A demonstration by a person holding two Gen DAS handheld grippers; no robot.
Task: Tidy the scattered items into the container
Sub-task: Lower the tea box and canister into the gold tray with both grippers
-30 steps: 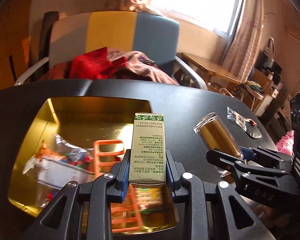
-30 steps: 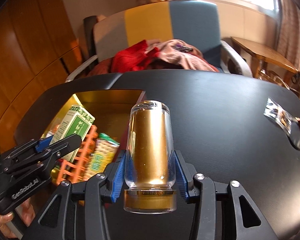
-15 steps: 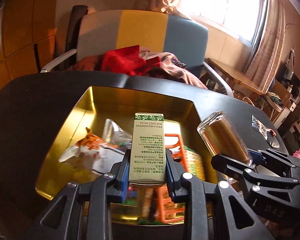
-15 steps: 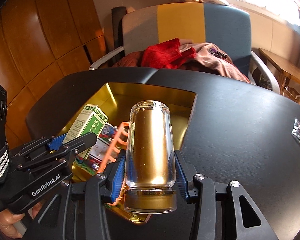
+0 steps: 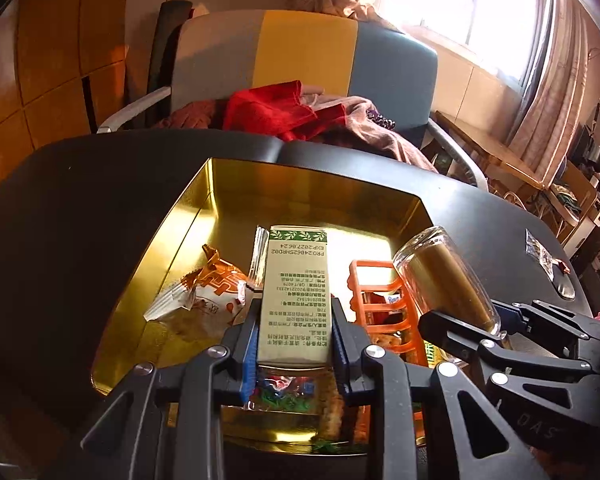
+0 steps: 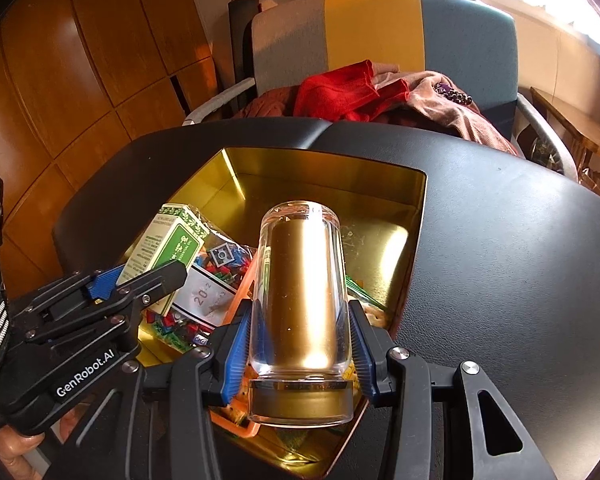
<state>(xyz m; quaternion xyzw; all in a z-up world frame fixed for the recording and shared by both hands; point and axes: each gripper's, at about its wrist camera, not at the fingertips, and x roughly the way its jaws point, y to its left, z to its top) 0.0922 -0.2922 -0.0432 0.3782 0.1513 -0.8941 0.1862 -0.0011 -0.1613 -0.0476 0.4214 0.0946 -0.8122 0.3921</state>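
My left gripper (image 5: pixel 294 324) is shut on a green-and-white carton (image 5: pixel 296 292), held above the near part of the gold tin (image 5: pixel 312 188). The carton and left gripper also show in the right wrist view (image 6: pixel 168 248). My right gripper (image 6: pixel 302 332) is shut on a clear bottle with a gold core (image 6: pixel 302 296), held over the tin's near right corner (image 6: pixel 418 208); the bottle also shows in the left wrist view (image 5: pixel 444 280). In the tin lie an orange rack (image 5: pixel 380 304), a snack packet (image 5: pixel 208 296) and other packets.
The tin sits on a black round table (image 6: pixel 500 240). A small clear packet (image 5: pixel 542 252) and a dark oval object (image 5: pixel 564 286) lie on the table at the right. A chair with red and pink clothes (image 5: pixel 300 112) stands behind the table.
Both grippers have moved left with their loads. They now hang over the gold tin; one second ago the bottle was over the bare table right of it.
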